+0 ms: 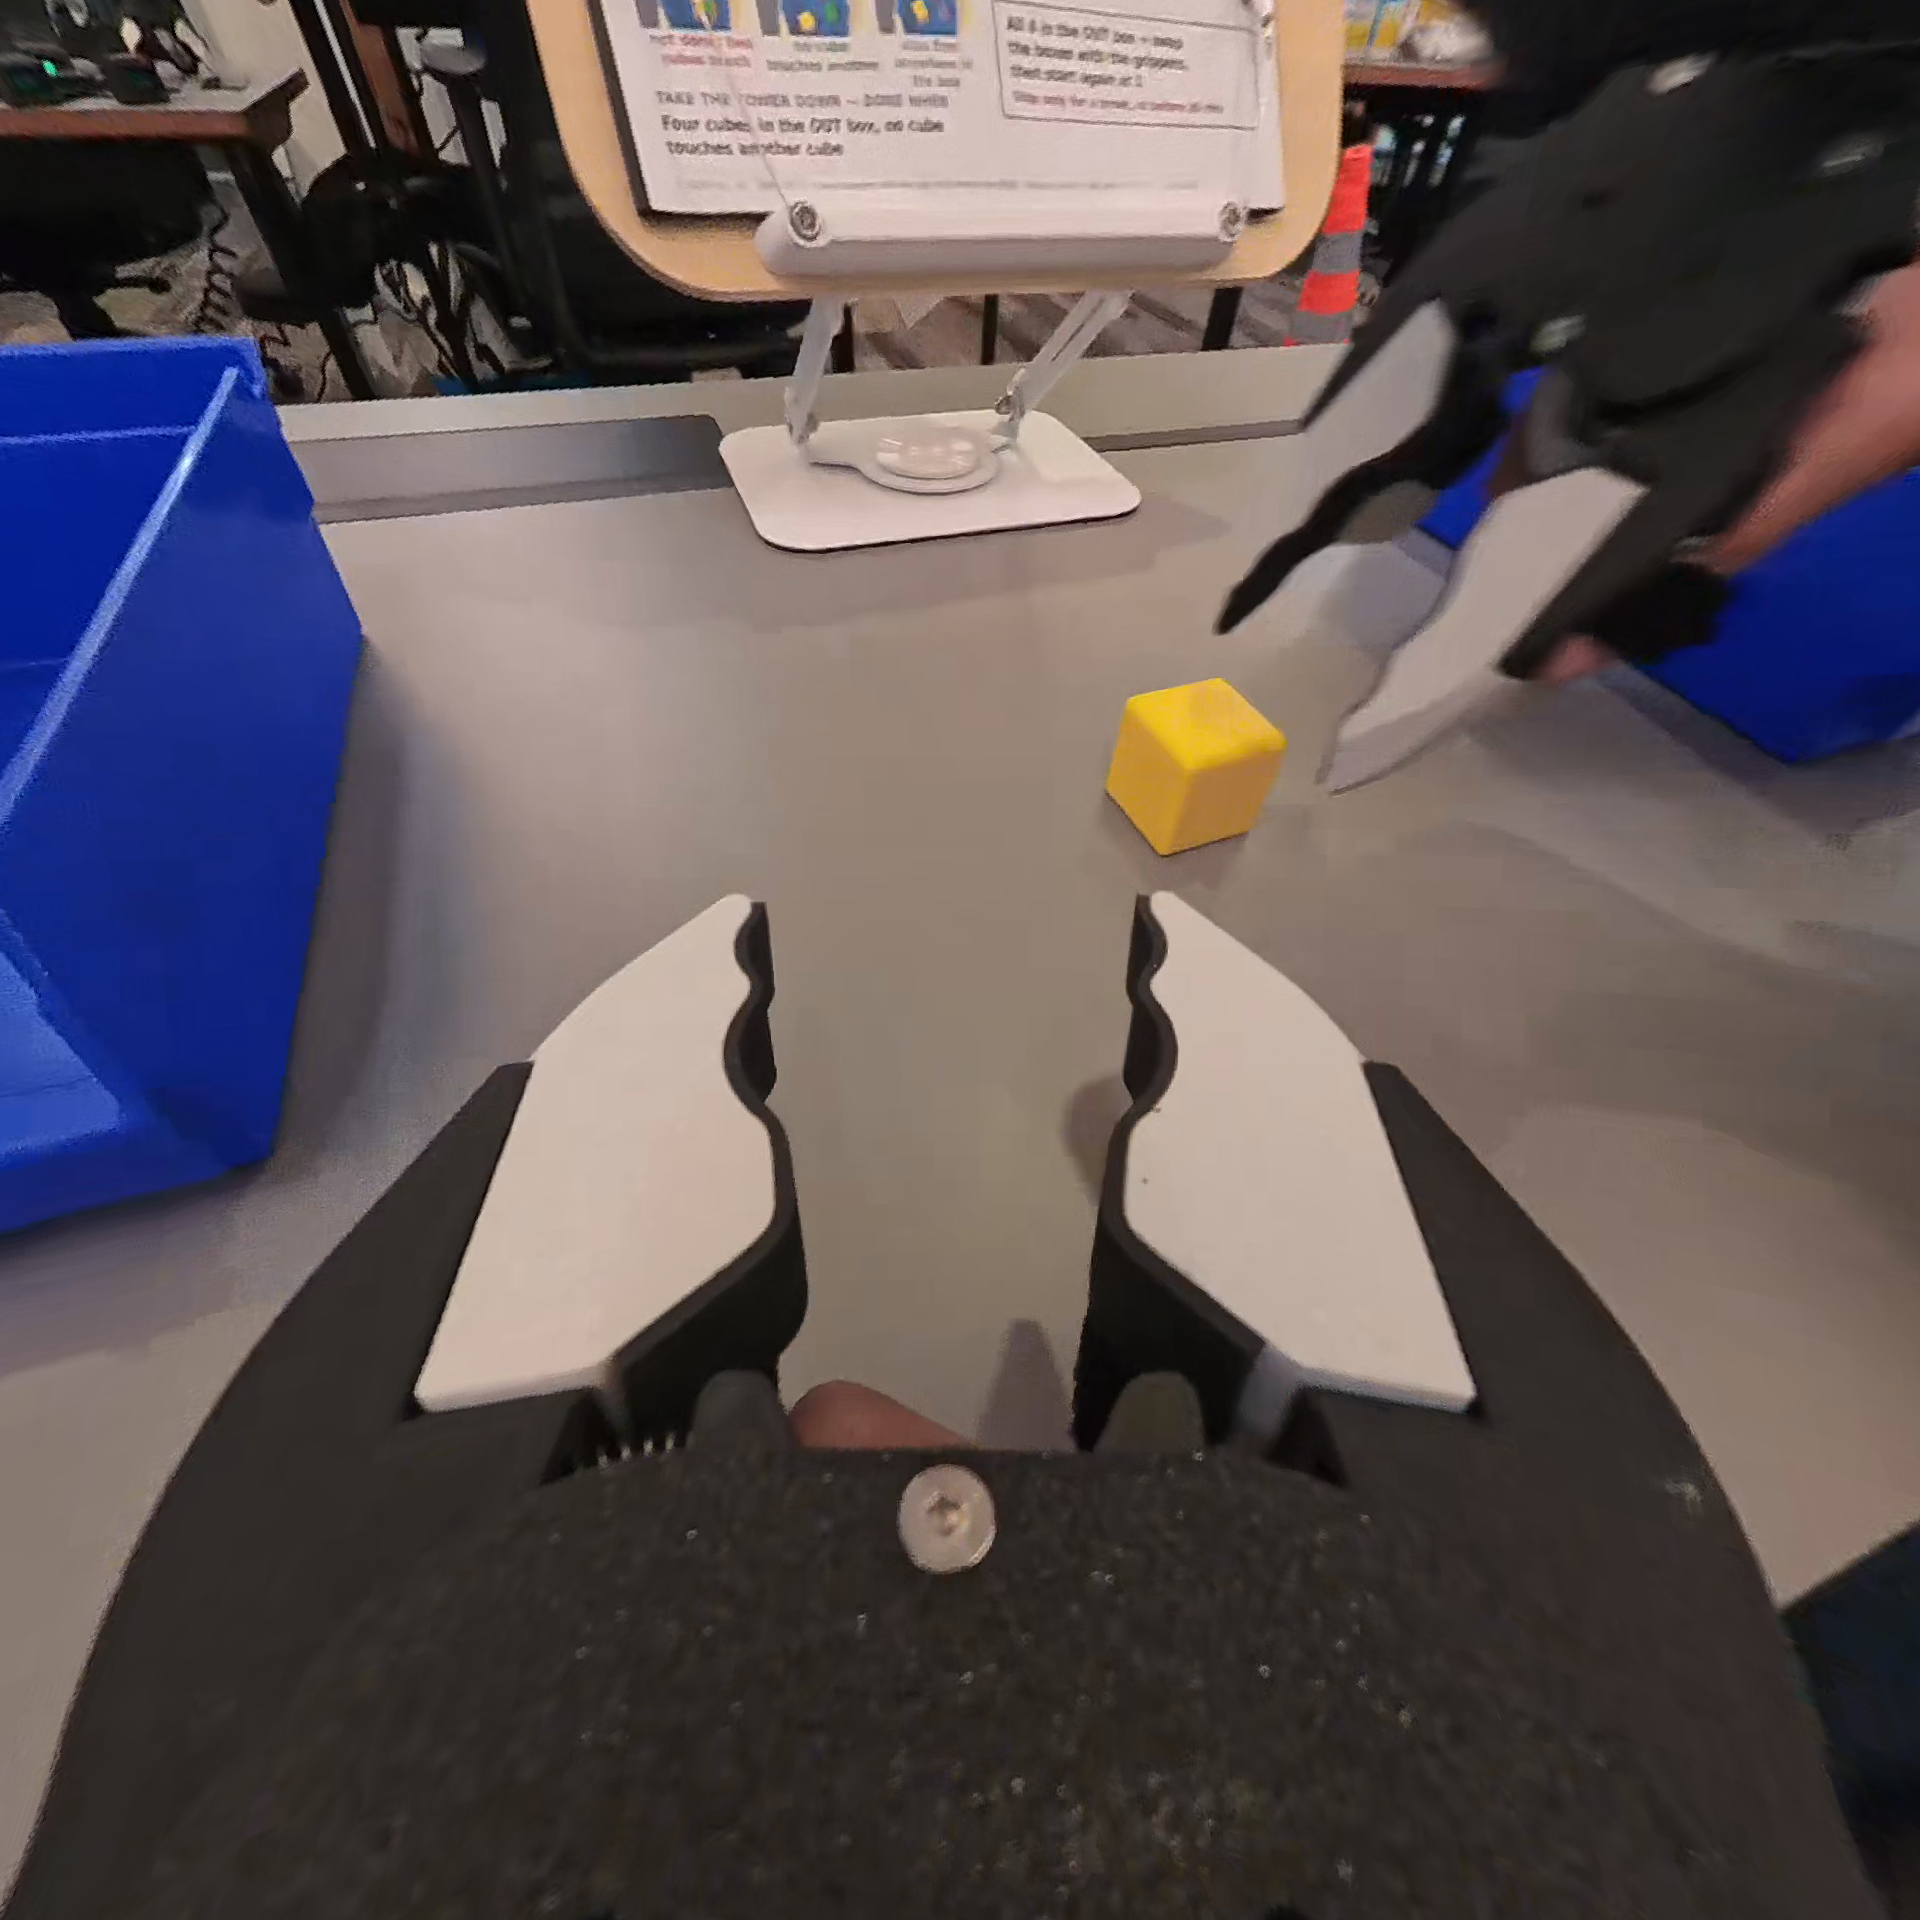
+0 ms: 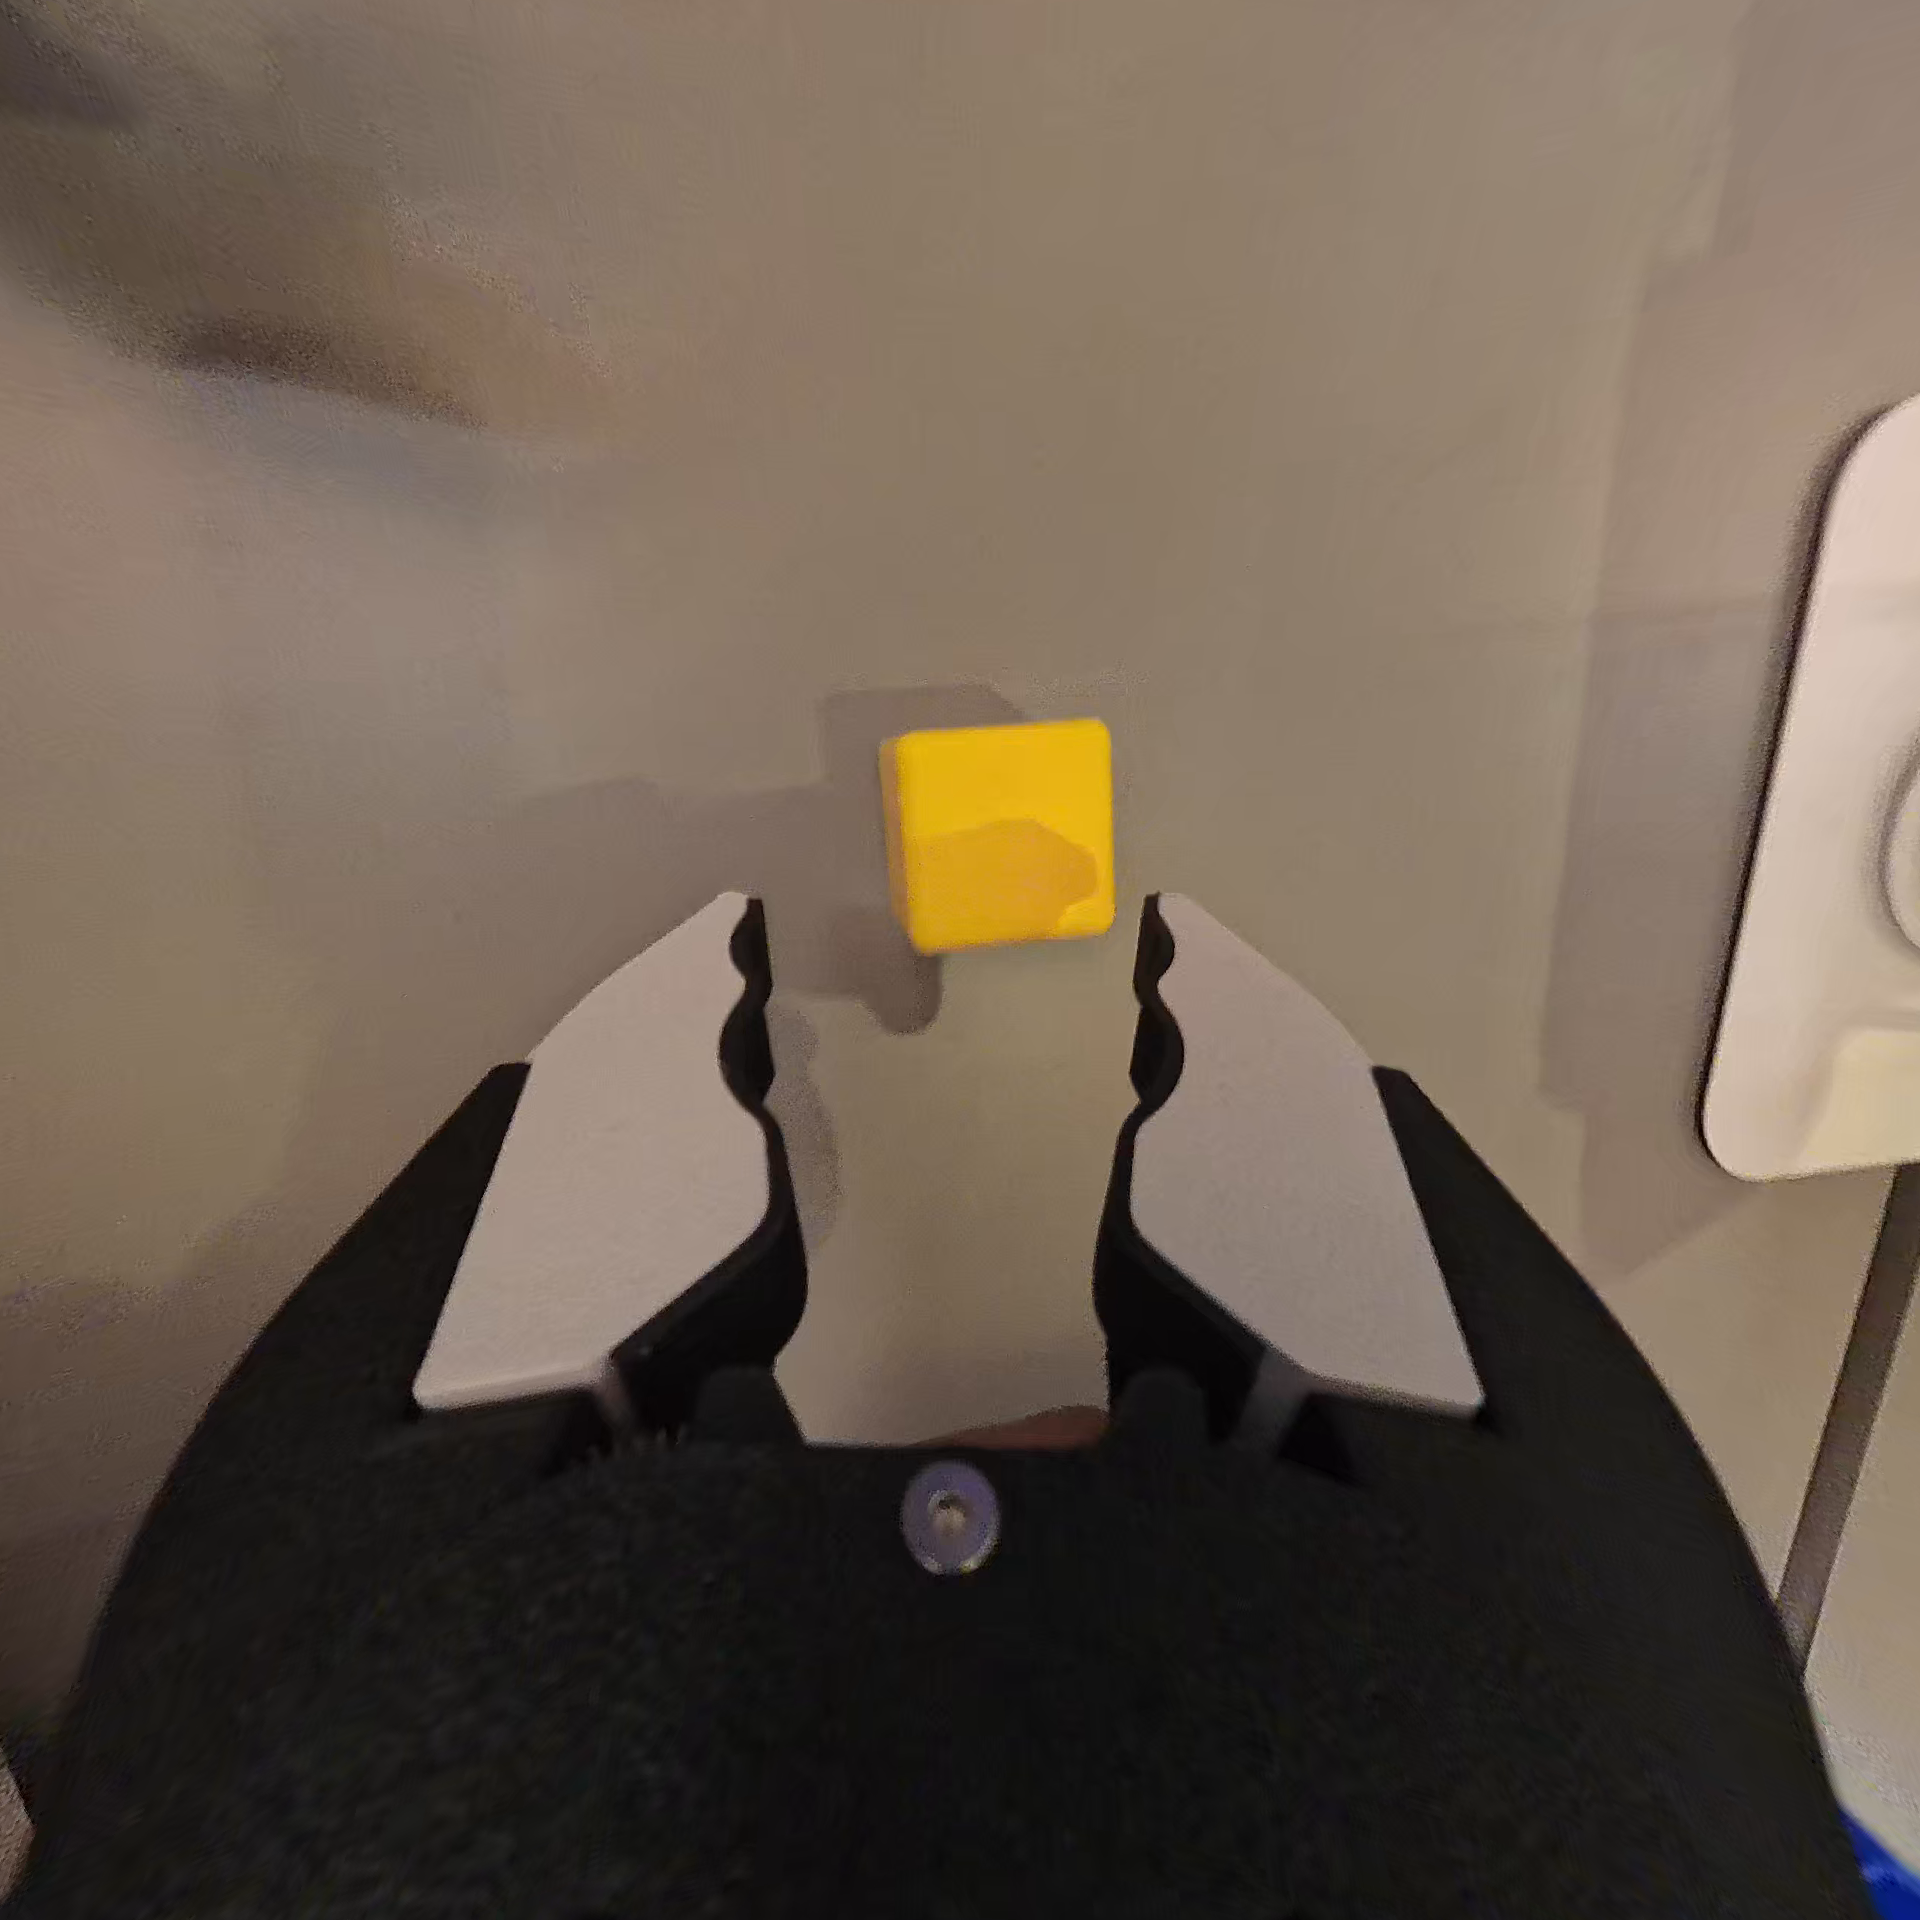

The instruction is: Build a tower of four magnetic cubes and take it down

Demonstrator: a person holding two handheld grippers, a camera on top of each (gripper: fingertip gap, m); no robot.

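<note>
The table [image 1: 644,686] is a smooth grey surface with a darker strip along its far edge. At the far side stands a white stand [image 1: 930,473], and it carries a wooden board with a printed sheet [image 1: 935,114]. A blue box [image 1: 156,727] is on the left, and a second blue box [image 1: 1808,634] is on the right, partly hidden. Behind the table the room shows dark desks, cables and an orange cone [image 1: 1340,249].

The yellow cube [image 1: 1195,764] sits alone on the table, right of centre, well apart from both boxes. It is flat on one face and turned so that a vertical edge points toward the left wrist camera. Being a cube, it has no long axis.

The left gripper [image 1: 951,914] is released, with its jaws wide and nothing between them, nearer than the cube. The right gripper [image 2: 951,909] is also released and empty; in the right wrist view the cube [image 2: 997,831] lies just beyond its fingertips, not touched.
</note>
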